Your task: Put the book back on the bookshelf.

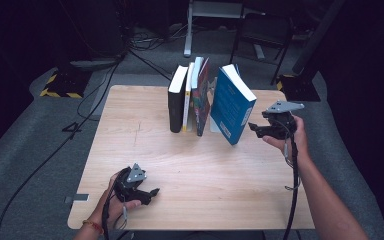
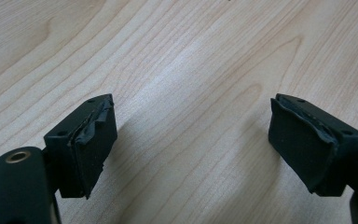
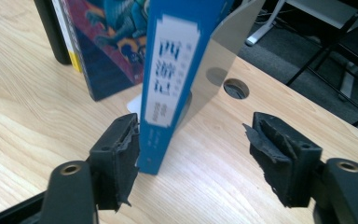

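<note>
Where the blue book (image 3: 168, 79) leans tilted on the table (image 1: 145, 150), just right of the upright row of books (image 1: 190, 97), its top is cut off in the right gripper view. Right gripper (image 1: 256, 128): jaws spread around its spine, left pad (image 3: 129, 154) possibly touching, hard to tell. Left gripper (image 2: 191, 149): spread, empty, over bare wood.
</note>
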`<control>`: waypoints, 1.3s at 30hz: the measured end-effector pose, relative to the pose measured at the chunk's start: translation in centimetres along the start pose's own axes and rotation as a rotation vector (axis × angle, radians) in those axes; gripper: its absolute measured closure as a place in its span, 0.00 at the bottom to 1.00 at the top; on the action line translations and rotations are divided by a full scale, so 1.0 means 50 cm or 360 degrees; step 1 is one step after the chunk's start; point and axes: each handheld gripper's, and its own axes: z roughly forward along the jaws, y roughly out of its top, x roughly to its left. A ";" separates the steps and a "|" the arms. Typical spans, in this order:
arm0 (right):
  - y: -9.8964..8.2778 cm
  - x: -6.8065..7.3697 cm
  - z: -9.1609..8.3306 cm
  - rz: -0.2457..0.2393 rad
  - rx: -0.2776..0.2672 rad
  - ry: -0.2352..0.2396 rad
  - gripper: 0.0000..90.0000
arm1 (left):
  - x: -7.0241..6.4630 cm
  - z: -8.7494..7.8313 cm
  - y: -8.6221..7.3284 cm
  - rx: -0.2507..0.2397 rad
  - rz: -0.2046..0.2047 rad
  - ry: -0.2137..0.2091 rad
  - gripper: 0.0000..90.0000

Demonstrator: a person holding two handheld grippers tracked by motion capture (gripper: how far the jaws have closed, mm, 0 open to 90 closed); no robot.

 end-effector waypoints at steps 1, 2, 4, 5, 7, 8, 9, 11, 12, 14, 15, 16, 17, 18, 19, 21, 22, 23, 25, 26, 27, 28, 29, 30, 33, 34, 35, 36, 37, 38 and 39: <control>-0.006 0.000 -0.001 -0.0001 -0.0001 0.0005 0.36 | 0.000 0.000 0.000 -0.0002 0.0000 -0.0002 0.17; -0.010 0.000 -0.002 0.0000 -0.0005 0.0011 0.36 | 0.000 0.000 0.000 -0.0001 0.0000 -0.0002 0.17; -0.020 0.001 -0.003 -0.0024 0.0004 0.0008 0.35 | 0.000 0.000 0.000 -0.0001 0.0001 0.0002 0.17; -0.025 0.001 -0.004 -0.0034 0.0002 0.0013 0.35 | -0.001 -0.001 -0.001 0.0001 -0.0001 0.0007 0.17; -0.036 0.002 -0.004 -0.0059 0.0016 0.0022 0.35 | -0.002 -0.001 -0.001 -0.0001 -0.0010 0.0013 0.18; -0.042 0.004 -0.004 -0.0070 0.0022 0.0014 0.36 | -0.002 -0.001 -0.001 -0.0001 -0.0010 0.0013 0.18; -0.046 0.005 -0.005 -0.0080 0.0027 0.0017 0.37 | -0.002 -0.001 -0.001 -0.0001 -0.0010 0.0013 0.18; -0.057 0.010 -0.007 -0.0091 0.0031 0.0042 0.37 | -0.002 -0.001 -0.001 -0.0001 -0.0010 0.0013 0.18; -0.062 0.013 -0.008 -0.0111 0.0028 0.0041 0.36 | -0.002 -0.001 -0.001 -0.0001 -0.0010 0.0013 0.18; -0.067 0.016 -0.010 -0.0129 0.0036 0.0044 0.36 | -0.003 -0.001 -0.002 -0.0003 -0.0014 0.0013 0.18; -0.074 0.019 -0.012 -0.0140 0.0038 0.0048 0.35 | -0.002 -0.001 -0.001 -0.0001 -0.0012 0.0016 0.18; -0.087 0.024 -0.016 -0.0161 0.0050 0.0041 0.35 | -0.002 -0.001 -0.001 -0.0001 -0.0012 0.0016 0.18; -0.096 0.027 -0.018 -0.0168 0.0056 0.0047 0.35 | -0.002 -0.001 -0.001 -0.0001 -0.0013 0.0015 0.17; -0.096 0.027 -0.018 -0.0168 0.0056 0.0047 0.35 | -0.002 -0.001 -0.001 0.0000 -0.0012 0.0014 0.17; -0.103 0.029 -0.020 -0.0174 0.0059 0.0045 0.35 | -0.001 -0.001 -0.001 0.0003 -0.0006 0.0007 0.17; -0.121 0.033 -0.026 -0.0186 0.0061 0.0045 0.35 | 0.000 0.001 0.001 0.0002 -0.0006 0.0002 0.17; -0.129 0.034 -0.028 -0.0185 0.0064 0.0051 0.35 | 0.000 0.002 0.002 0.0003 -0.0011 0.0002 0.17; -0.140 0.036 -0.030 -0.0186 0.0073 0.0050 0.35 | 0.001 0.002 0.002 0.0001 -0.0006 0.0002 0.17; -0.158 0.038 -0.035 -0.0193 0.0082 0.0059 0.35 | 0.001 0.003 0.003 0.0004 -0.0006 0.0002 0.17; -0.169 0.040 -0.038 -0.0192 0.0082 0.0069 0.35 | 0.001 0.003 0.004 0.0005 0.0000 0.0006 0.17; -0.178 0.041 -0.041 -0.0197 0.0084 0.0070 0.35 | 0.001 0.003 0.004 0.0003 -0.0003 0.0005 0.17; -0.186 0.042 -0.042 -0.0207 0.0091 0.0064 0.34 | 0.001 0.004 0.004 0.0004 -0.0011 0.0002 0.17; -0.186 0.042 -0.042 -0.0207 0.0091 0.0064 0.34 | 0.001 0.004 0.004 0.0004 -0.0011 0.0002 0.17; -0.205 0.044 -0.048 -0.0217 0.0096 0.0070 0.34 | 0.001 0.005 0.005 0.0002 -0.0013 0.0005 0.17; -0.225 0.046 -0.055 -0.0232 0.0107 0.0083 0.34 | 0.001 0.007 0.008 0.0005 -0.0014 0.0001 0.17; -0.232 0.047 -0.057 -0.0240 0.0105 0.0084 0.34 | 0.001 0.008 0.008 0.0002 -0.0017 0.0000 0.17; -0.240 0.047 -0.060 -0.0242 0.0107 0.0088 0.34 | 0.001 0.008 0.008 0.0002 -0.0016 0.0003 0.17; -0.246 0.047 -0.062 -0.0245 0.0108 0.0098 0.33 | 0.001 0.008 0.009 0.0003 -0.0011 0.0004 0.17; -0.252 0.048 -0.065 -0.0249 0.0111 0.0108 0.33 | 0.001 0.008 0.009 0.0004 -0.0011 0.0004 0.17; -0.259 0.049 -0.067 -0.0252 0.0110 0.0109 0.33 | 0.002 0.008 0.009 0.0004 -0.0008 0.0001 0.17; -0.266 0.050 -0.070 -0.0256 0.0109 0.0109 0.33 | 0.001 0.008 0.009 0.0004 -0.0011 0.0004 0.17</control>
